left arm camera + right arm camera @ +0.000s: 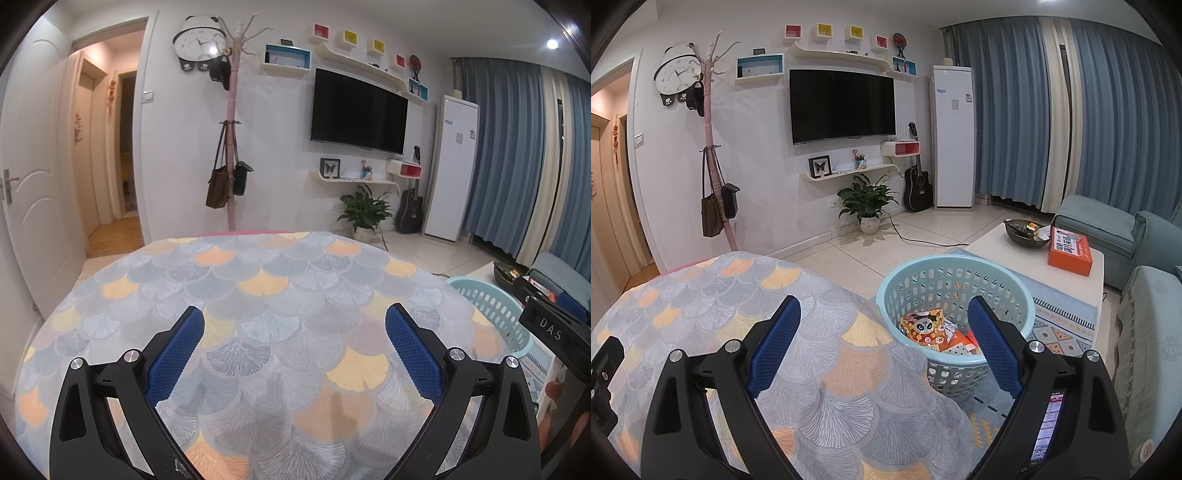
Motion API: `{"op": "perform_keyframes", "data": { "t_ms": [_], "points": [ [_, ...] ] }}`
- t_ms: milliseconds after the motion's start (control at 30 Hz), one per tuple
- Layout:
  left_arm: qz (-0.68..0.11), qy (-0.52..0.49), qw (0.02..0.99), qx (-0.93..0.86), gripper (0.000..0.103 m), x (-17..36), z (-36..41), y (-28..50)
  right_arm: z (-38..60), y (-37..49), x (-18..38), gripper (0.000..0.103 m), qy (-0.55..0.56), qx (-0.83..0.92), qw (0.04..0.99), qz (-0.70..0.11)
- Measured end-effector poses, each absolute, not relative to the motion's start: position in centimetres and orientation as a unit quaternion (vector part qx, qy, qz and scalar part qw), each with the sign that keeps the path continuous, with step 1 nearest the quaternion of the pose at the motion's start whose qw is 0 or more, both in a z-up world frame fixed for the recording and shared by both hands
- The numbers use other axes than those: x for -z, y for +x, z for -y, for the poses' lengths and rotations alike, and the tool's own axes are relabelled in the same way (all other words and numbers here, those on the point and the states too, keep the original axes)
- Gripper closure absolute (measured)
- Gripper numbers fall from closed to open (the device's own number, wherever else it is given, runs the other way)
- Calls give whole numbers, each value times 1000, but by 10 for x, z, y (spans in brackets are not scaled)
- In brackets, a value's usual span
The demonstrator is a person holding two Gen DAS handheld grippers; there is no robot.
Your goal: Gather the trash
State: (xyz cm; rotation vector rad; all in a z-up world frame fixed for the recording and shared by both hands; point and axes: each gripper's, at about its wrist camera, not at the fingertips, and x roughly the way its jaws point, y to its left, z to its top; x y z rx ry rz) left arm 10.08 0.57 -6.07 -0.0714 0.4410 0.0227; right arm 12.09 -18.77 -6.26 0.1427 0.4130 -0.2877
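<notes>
A light blue plastic basket (955, 273) stands on the floor beside the round table; it also shows in the left wrist view (491, 306). Inside it lie an orange snack packet with a panda face (923, 328) and other wrappers (960, 341). My right gripper (882, 317) is open and empty, with one finger above the table's edge and the other above the basket. My left gripper (294, 325) is open and empty above the table with the fan-pattern cloth (258, 280). No trash shows on the cloth.
A white coffee table (997, 243) holds a dark bowl (1025, 230) and an orange box (1069, 251). Blue sofas (1137, 236) stand at the right. A pink coat stand (232, 155), a potted plant (868, 199), a guitar (918, 184) and a wall TV are at the back.
</notes>
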Motion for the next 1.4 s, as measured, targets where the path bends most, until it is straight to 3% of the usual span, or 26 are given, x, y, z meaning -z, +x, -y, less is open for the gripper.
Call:
{"op": "perform_keyframes", "data": {
  "t_ms": [1400],
  "points": [
    [-223, -34, 974, -12, 8, 62, -7, 101, 192, 122, 63, 15, 73, 141, 966, -205]
  ]
}}
